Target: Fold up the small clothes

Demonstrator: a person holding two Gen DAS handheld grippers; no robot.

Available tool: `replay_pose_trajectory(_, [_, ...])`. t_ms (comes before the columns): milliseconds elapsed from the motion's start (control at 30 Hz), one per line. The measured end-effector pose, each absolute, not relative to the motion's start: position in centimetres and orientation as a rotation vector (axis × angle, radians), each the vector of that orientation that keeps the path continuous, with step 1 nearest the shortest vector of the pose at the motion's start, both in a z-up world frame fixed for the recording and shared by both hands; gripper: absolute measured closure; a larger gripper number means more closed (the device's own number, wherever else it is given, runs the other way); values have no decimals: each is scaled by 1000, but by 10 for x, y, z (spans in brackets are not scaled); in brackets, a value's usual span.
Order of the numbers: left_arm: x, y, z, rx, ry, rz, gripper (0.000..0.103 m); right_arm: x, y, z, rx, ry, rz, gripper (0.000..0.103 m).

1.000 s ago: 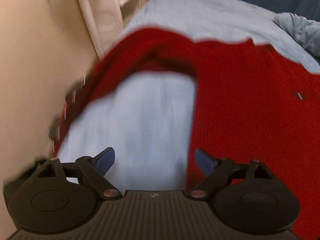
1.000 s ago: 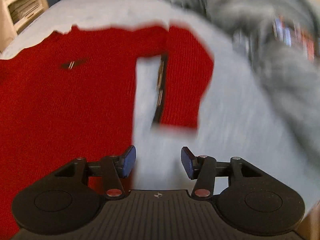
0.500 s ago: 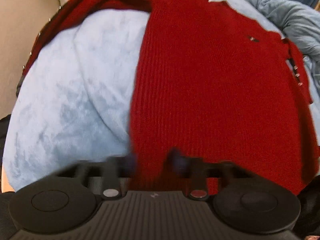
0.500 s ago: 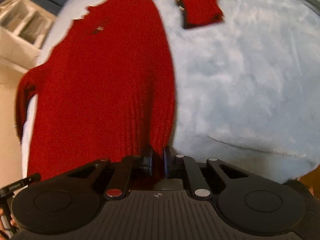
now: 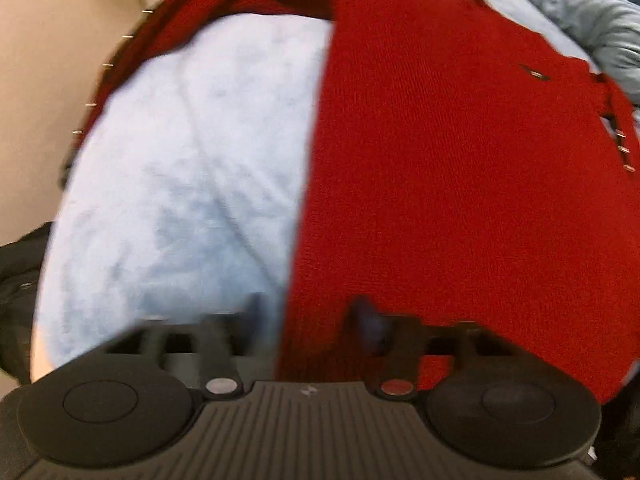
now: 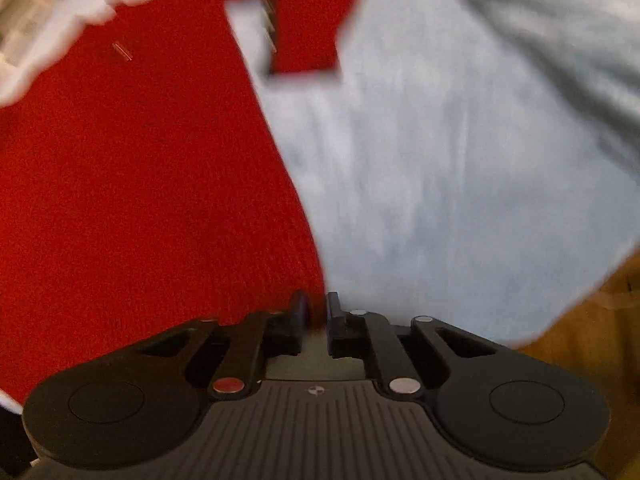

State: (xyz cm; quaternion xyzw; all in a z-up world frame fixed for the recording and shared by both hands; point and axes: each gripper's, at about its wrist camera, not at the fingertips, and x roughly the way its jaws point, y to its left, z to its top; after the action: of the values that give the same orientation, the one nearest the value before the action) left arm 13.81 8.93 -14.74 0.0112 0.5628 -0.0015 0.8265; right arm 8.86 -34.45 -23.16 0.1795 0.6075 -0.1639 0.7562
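A red knit sweater [image 5: 460, 168] lies spread on a light blue blanket [image 5: 180, 184]; it also shows in the right wrist view [image 6: 140, 180]. My left gripper [image 5: 308, 312] is at the sweater's lower left hem corner, its blurred fingers apart with the hem edge between them. My right gripper [image 6: 316, 308] is shut on the sweater's lower right hem corner. One sleeve [image 6: 312, 28] with a dark striped cuff lies folded down at the far right; the other sleeve [image 5: 224, 4] runs along the far left edge.
The blanket [image 6: 460, 168] covers the surface. A crumpled grey-blue cloth [image 5: 592, 20] lies at the far right, also in the right wrist view [image 6: 560, 28]. A beige wall [image 5: 48, 60] stands at left. A wooden floor [image 6: 580, 340] shows past the blanket's near right edge.
Both grippers came down from the sleeves to the sweater's bottom hem. The right gripper closed on the right hem corner. The left fingers stand wider apart than half a second ago.
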Motion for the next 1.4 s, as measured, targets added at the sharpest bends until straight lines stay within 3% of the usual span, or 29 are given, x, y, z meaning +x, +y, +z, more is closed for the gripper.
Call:
replay_pose_trajectory(33, [136,95,-143,21,1181,19,12,88,-341,-229,403,1292,-368,77])
replay_pose_trajectory(167, [133,131,-117,-63,1090,60,0,78,-314,-184,334,1095,-331,44])
replay_pose_trajectory(433, [184,241,-98,-479,919,326,0,107,-272,-149,344,969,-213,43])
replay_pose_trajectory(733, [304,283,-120,-82,981,352,2,140,-226,-155,252,1077,-154,43])
replay_pose_trajectory(767, [316,284,-122,-45,994,314,5,143,-224,-158,247,1091,-158,43])
replay_pose_trajectory(800, [327,286,-129,-28,1026,267,20,145,-222,-161,246,1100,-161,43])
replay_pose_trajectory(833, [336,286,-136,-18,1075,201,50,148,-222,-163,247,1112,-167,43])
replay_pose_trajectory(867, [344,282,-143,8,1145,136,64,150,-220,-166,251,1121,-174,43])
replay_pose_trajectory(900, [349,274,-149,74,1195,90,76,151,-220,-168,256,1126,-178,43])
replay_pose_trajectory(1000, [345,250,-148,267,1199,4,94,156,-216,-172,266,1132,-177,43])
replay_pose_trajectory(1133, [334,264,-100,128,1226,-60,96,155,-213,-167,271,1115,-156,43])
replay_pose_trajectory(1400, [308,264,86,-211,991,-196,97,139,-221,-168,357,1085,-151,43])
